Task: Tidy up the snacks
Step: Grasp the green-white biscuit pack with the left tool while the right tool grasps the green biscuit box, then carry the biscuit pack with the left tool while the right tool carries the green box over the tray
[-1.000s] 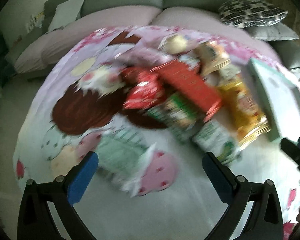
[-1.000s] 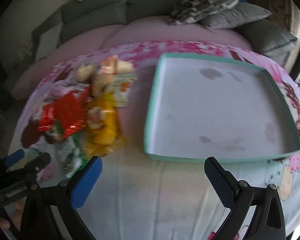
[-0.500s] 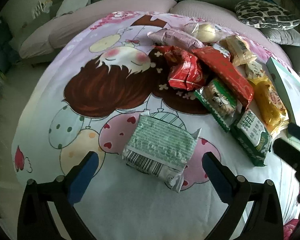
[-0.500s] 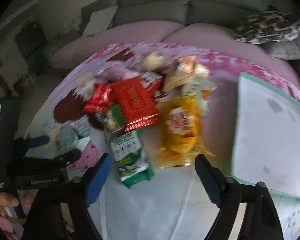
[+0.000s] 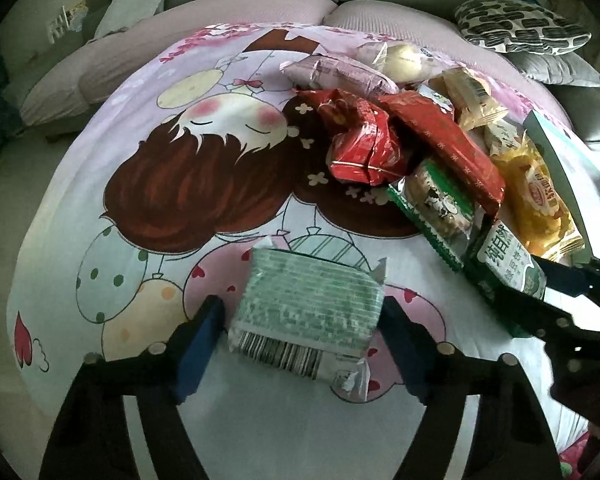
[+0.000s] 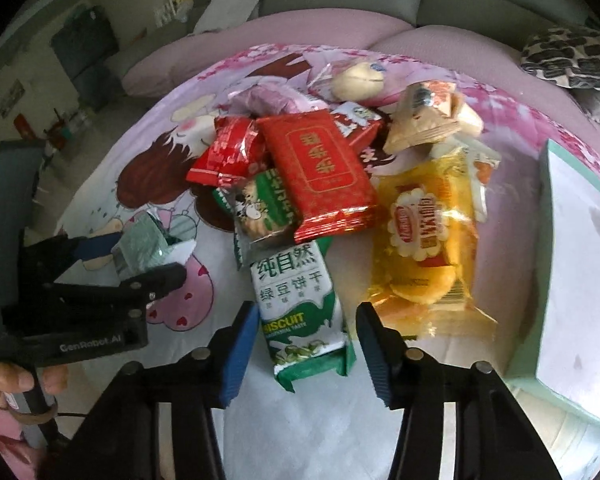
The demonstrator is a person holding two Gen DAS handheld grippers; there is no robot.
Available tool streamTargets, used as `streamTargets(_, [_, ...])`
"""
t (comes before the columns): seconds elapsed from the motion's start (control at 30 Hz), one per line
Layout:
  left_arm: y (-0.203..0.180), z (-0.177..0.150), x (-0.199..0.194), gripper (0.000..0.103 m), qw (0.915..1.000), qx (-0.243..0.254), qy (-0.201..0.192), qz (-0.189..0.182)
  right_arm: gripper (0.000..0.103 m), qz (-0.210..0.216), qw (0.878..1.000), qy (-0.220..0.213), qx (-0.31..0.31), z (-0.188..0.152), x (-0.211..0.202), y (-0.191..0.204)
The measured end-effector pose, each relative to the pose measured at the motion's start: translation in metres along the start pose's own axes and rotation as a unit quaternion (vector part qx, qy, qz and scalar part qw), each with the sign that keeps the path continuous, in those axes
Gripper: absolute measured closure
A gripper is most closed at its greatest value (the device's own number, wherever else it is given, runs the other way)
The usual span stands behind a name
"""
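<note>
Left wrist view: pale green packet (image 5: 306, 312) lies between the closing jaws of left gripper (image 5: 304, 340), pads not yet pressing it. Right gripper (image 6: 306, 340) likewise closing around green biscuit pack (image 6: 300, 304), gaps on both sides. Snack pile (image 6: 320, 168) just beyond the biscuit pack on the cartoon cloth (image 5: 204, 184). Teal tray (image 6: 580, 264) to that pack's right looks empty. Nothing sorted yet; all snacks left.

L tool (image 5: 302, 344) closing round pale green pkt (image 5: 306, 312); pads not yet pressing. Snack pile (image 5: 420, 152) upper right.
</note>
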State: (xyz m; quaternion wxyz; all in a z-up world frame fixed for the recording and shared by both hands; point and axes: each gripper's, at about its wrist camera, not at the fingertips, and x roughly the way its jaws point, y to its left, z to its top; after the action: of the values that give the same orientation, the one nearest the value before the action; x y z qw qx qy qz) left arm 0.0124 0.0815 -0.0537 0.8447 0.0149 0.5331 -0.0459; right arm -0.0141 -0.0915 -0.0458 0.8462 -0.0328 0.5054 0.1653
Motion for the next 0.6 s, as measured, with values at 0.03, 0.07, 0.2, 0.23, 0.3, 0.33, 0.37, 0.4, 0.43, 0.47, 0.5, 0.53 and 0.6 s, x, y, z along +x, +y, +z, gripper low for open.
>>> streamTargets(0.03, [-0.001, 0.001, 0.0, 0.027, 1.0, 0.001, -0.001, -0.001, 0.055, -0.004, 1.0, 0.002, -0.004, 0.0, 0.002, 0.001])
streamTargets(0.07, [-0.001, 0.001, 0.001, 0.03, 1.0, 0.002, -0.002, -0.003, 0.055, -0.007, 1.0, 0.004, -0.006, 0.0, 0.004, 0.002])
streamTargets(0.2, [-0.001, 0.001, -0.003, 0.038, 1.0, 0.0, -0.003, -0.003, 0.06, -0.005, 1.0, 0.001, -0.004, 0.0, 0.002, 0.002])
streamTargets(0.23, [-0.001, 0.001, -0.004, 0.039, 1.0, -0.002, -0.004, -0.003, 0.06, -0.005, 1.0, -0.001, -0.004, 0.0, 0.001, 0.002])
streamTargets(0.3, [0.0, 0.0, -0.007, 0.04, 0.9999, -0.008, -0.004, -0.006, 0.06, -0.004, 1.0, -0.006, -0.003, 0.002, -0.002, 0.002])
streamTargets(0.33, [0.001, -0.001, -0.009, 0.041, 0.9999, -0.01, -0.004, -0.006, 0.06, -0.002, 1.0, -0.007, -0.002, 0.002, -0.003, 0.002])
streamTargets(0.37, [0.001, 0.0, -0.011, 0.041, 0.9999, -0.011, -0.005, -0.006, 0.061, 0.0, 1.0, -0.01, 0.0, 0.002, -0.005, 0.002])
streamTargets(0.4, [0.001, 0.0, -0.013, 0.041, 0.9999, -0.012, -0.007, -0.006, 0.061, 0.003, 1.0, -0.012, 0.002, 0.003, -0.006, 0.002])
streamTargets(0.43, [0.0, 0.0, -0.016, 0.042, 0.9999, -0.012, -0.01, -0.006, 0.061, 0.007, 1.0, -0.015, 0.004, 0.003, -0.009, 0.002])
streamTargets(0.47, [-0.001, 0.001, -0.02, 0.042, 0.9998, -0.011, -0.014, -0.006, 0.061, 0.012, 1.0, -0.021, 0.007, 0.003, -0.013, 0.001])
streamTargets(0.5, [-0.003, 0.003, -0.026, 0.042, 0.9998, -0.01, -0.019, -0.005, 0.061, 0.016, 0.999, -0.027, 0.008, 0.004, -0.017, 0.001])
streamTargets(0.53, [-0.005, 0.004, -0.031, 0.042, 0.9996, -0.008, -0.026, -0.004, 0.061, 0.019, 0.999, -0.032, 0.01, 0.005, -0.02, 0.001])
streamTargets(0.6, [-0.01, 0.008, -0.044, 0.042, 0.9992, -0.004, -0.041, -0.002, 0.061, 0.024, 0.999, -0.047, 0.013, 0.006, -0.03, 0.001])
